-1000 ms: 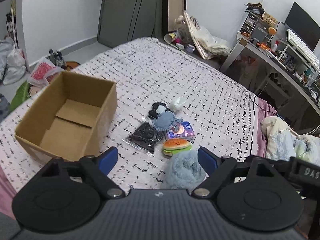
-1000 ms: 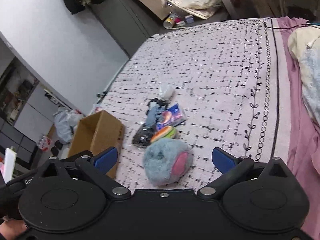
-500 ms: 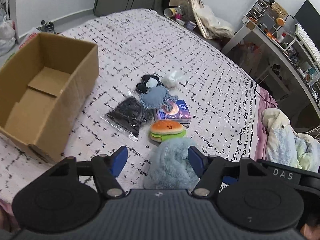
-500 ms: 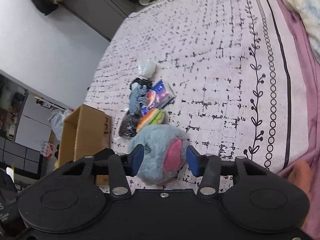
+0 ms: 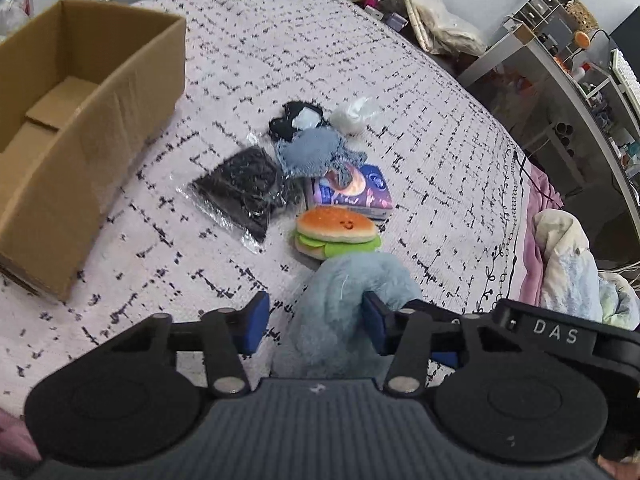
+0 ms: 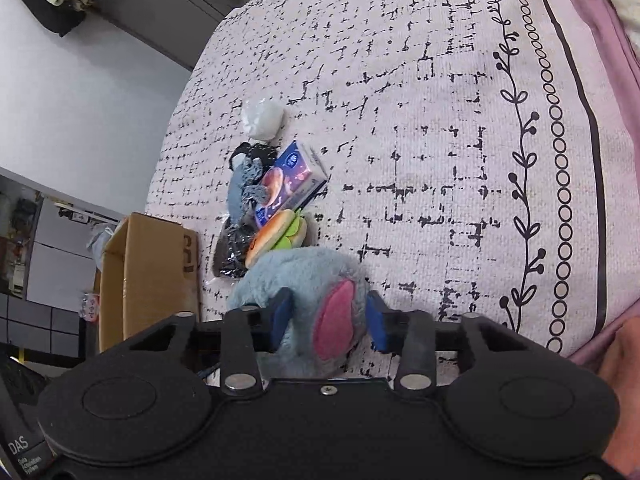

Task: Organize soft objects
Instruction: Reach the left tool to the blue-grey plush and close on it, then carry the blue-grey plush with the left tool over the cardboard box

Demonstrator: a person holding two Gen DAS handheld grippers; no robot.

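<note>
A fluffy blue plush toy (image 5: 344,304) with a pink ear (image 6: 334,324) lies on the bed. My right gripper (image 6: 326,322) is shut on it, both pads pressed into the fur. My left gripper (image 5: 314,322) is around it too: its right pad touches the fur and its left pad stands clear. Beyond the plush lie a burger plush (image 5: 336,232), a purple tissue pack (image 5: 352,190), a denim piece (image 5: 316,152), a black bagged item (image 5: 244,190), a black-and-white item (image 5: 296,120) and a white wad (image 5: 354,114).
An open, empty cardboard box (image 5: 76,120) stands on the bed to the left; it also shows in the right wrist view (image 6: 148,276). Crumpled bedding (image 5: 576,272) lies at the right edge. A desk with clutter (image 5: 580,64) stands beyond the bed.
Both grippers came down and forward onto the blue plush. Both narrowed their jaws; the right one closed onto the fur.
</note>
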